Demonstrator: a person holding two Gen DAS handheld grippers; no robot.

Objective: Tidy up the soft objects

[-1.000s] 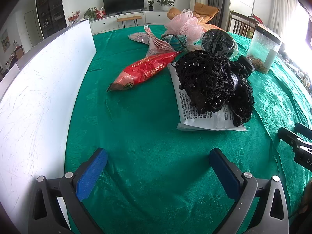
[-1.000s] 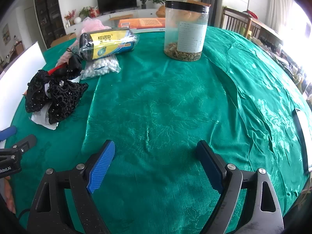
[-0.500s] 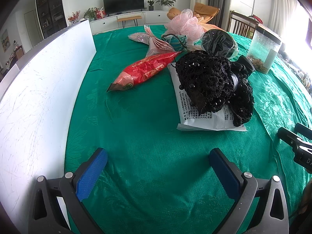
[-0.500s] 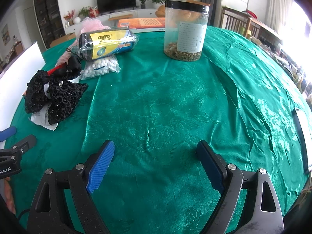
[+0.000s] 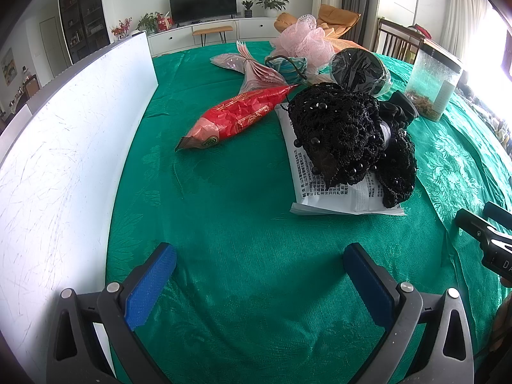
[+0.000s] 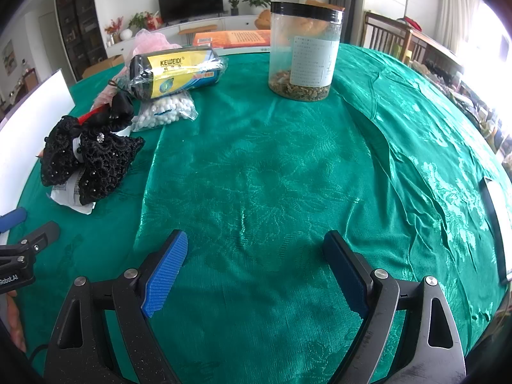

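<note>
A black beaded lace piece (image 5: 345,137) (image 6: 92,160) lies on a white printed packet (image 5: 332,195) in the middle of the green cloth. Left of it lies a red fish-shaped foil bag (image 5: 236,118). Behind are a pink mesh puff (image 5: 300,41), a black wrapped roll (image 5: 358,70) with a yellow label (image 6: 176,70) and a bag of white beads (image 6: 166,113). My left gripper (image 5: 259,281) stands open over bare cloth, well short of the packet. My right gripper (image 6: 256,272) is open too, empty, right of the pile.
A white board (image 5: 64,147) stands upright along the left side of the table. A clear jar with a black lid (image 6: 304,51) stands at the back. An orange box (image 6: 236,38) lies behind it. A flat phone-like slab (image 6: 497,217) rests near the right edge.
</note>
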